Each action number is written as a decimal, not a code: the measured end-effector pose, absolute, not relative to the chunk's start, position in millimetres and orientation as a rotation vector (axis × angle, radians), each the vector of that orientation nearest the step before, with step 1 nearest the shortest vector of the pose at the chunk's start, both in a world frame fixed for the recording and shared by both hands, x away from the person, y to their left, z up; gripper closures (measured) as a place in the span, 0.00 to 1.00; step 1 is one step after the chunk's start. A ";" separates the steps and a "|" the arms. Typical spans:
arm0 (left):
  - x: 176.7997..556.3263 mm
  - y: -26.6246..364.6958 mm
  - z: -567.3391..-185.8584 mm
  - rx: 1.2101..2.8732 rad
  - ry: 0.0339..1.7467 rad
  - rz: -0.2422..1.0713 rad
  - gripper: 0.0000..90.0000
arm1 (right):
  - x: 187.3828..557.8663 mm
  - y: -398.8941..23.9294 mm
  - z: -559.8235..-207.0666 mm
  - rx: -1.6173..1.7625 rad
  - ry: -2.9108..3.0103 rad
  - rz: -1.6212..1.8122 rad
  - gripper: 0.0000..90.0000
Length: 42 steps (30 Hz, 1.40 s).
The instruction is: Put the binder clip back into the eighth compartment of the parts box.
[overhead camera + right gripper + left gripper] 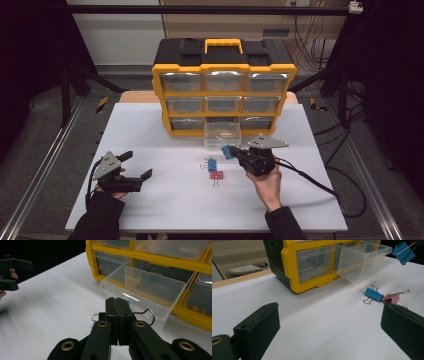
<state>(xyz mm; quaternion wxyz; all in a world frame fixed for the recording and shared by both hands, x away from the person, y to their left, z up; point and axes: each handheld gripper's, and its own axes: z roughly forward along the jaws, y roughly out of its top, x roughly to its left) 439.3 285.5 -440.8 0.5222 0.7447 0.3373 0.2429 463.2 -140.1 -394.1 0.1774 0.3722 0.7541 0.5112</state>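
Two binder clips, one blue [212, 164] and one pink [217, 175], lie touching on the white table [165, 210]. Right gripper [235, 152] is clenched on a third blue binder clip [228, 151], held above the table just before the pulled-out clear drawer [222, 134]. Left gripper [136, 165] rests spread wide, grasping nothing.

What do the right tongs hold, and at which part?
The right tongs hold a blue binder clip by its wire handles; its blue body hangs free.
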 end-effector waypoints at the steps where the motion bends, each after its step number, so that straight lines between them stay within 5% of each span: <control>1: 439.3 285.4 -440.9 1.784 0.808 0.582 0.01 | 463.6 -141.3 -391.5 1.049 2.126 1.451 0.99; 42: 439.6 285.7 -441.1 1.782 0.808 0.582 0.01 | 498.3 -138.0 -346.6 1.044 2.000 1.433 0.99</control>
